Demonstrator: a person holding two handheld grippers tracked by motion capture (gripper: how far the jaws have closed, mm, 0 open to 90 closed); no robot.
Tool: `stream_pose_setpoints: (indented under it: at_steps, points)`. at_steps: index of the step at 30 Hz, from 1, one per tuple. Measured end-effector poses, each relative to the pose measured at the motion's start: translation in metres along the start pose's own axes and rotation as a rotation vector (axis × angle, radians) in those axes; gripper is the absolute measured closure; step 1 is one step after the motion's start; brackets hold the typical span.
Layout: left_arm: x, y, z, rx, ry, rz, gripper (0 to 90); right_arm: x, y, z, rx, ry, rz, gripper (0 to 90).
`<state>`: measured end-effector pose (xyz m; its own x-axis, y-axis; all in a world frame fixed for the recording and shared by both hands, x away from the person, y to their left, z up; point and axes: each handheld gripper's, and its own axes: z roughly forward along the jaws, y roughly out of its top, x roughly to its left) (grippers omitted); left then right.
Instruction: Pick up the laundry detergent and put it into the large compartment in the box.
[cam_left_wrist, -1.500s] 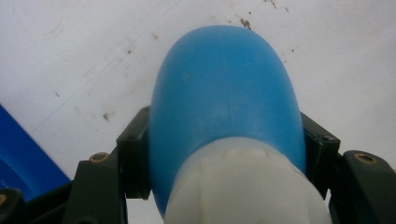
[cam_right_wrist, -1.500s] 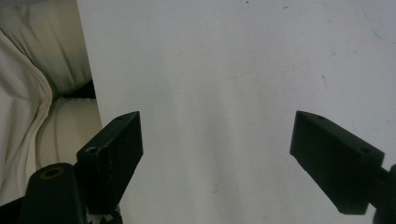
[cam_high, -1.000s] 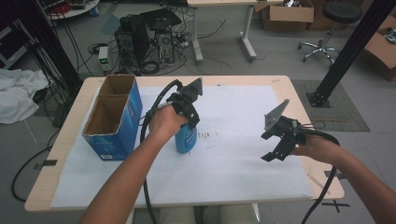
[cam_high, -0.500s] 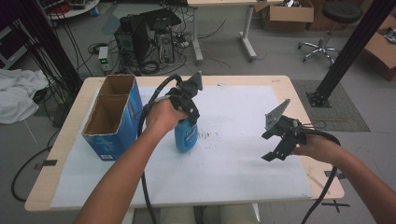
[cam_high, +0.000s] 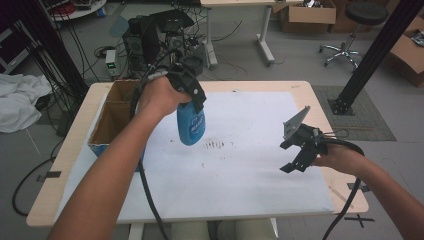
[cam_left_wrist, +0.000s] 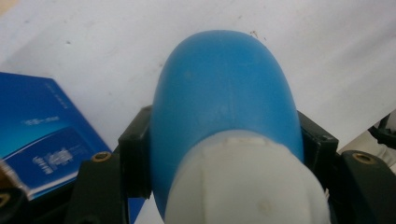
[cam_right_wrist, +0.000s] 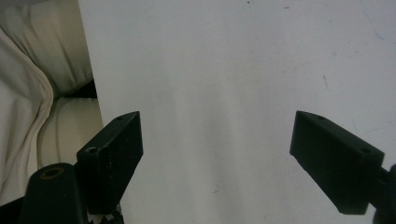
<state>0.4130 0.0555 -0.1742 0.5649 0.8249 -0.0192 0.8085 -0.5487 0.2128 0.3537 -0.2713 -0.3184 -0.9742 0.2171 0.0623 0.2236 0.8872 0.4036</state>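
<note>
A blue bottle (cam_high: 190, 123) with a white cap hangs in the air above the white sheet, left of the table's middle. My left gripper (cam_high: 192, 100) is shut on its upper part. In the left gripper view the blue bottle (cam_left_wrist: 224, 107) sits between the two black jaws, which press on its sides, with its white cap (cam_left_wrist: 245, 182) nearest the camera. My right gripper (cam_high: 296, 155) hovers over the right side of the table. Its jaws stand wide apart with nothing between them, as the right gripper (cam_right_wrist: 217, 154) view shows above bare white sheet.
An open blue cardboard box (cam_high: 114, 117) stands at the table's left edge, close to the left forearm; the blue box (cam_left_wrist: 42, 135) side also shows in the left gripper view. A white sheet (cam_high: 250, 175) covers most of the table. Cables, computer cases and a stool stand beyond the far edge.
My left gripper has lifted the blue bottle off the sheet and carried it upward. The right gripper has stayed where it was.
</note>
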Motion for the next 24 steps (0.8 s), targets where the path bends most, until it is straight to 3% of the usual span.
stream_pose_setpoints:
  at_steps: [12, 20, 24]
  points:
    - [0.023, -0.007, -0.05, -0.007, 0.035, -0.093, 37.9, 0.0, 0.006, 0.001, 0.001, 0.007, -0.01, 17.2]
    - [0.05, -0.025, -0.082, -0.07, 0.076, -0.233, 37.9, -0.001, 0.008, 0.0, -0.007, 0.007, -0.017, 17.3]
    - [0.066, -0.035, -0.098, -0.07, 0.099, -0.277, 37.9, -0.001, 0.009, 0.0, -0.007, 0.008, -0.021, 17.2]
